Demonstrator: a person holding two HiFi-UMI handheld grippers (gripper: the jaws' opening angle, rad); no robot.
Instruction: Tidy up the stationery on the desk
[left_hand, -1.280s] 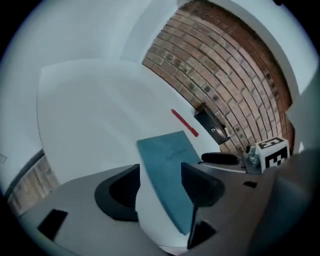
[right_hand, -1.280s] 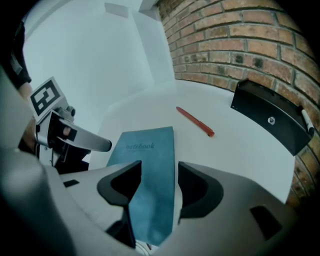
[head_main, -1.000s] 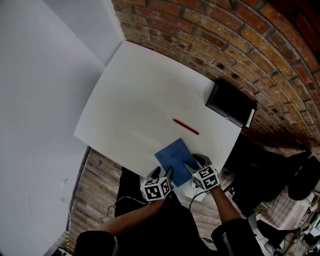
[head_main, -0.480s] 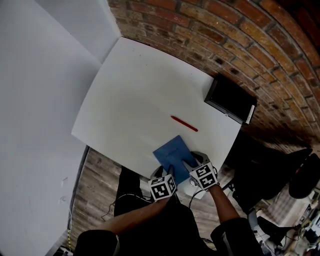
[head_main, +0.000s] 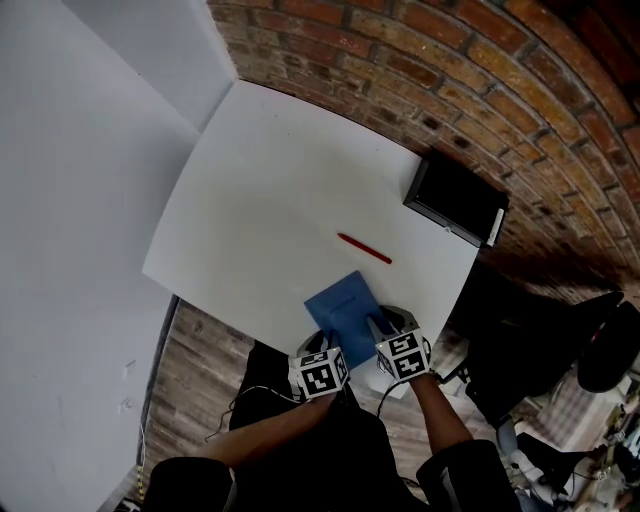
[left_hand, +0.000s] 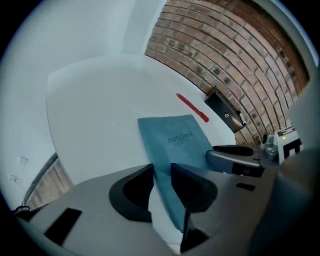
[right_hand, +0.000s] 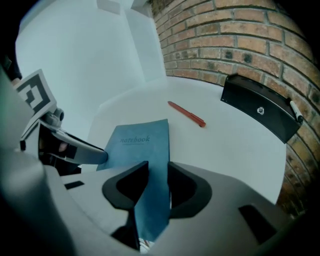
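The left gripper (left_hand: 161, 176) and right gripper (right_hand: 156, 181), jaws just closing, each clamp the blue notebook (head_main: 340, 306). It lies at the table's (head_main: 262, 180) near edge.

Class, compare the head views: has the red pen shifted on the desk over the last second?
No. The red pen lies just as far from the black box as before.

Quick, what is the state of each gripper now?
Left gripper: jaws have just closed on the thin blue notebook.
Right gripper: jaws have just closed on the same notebook.
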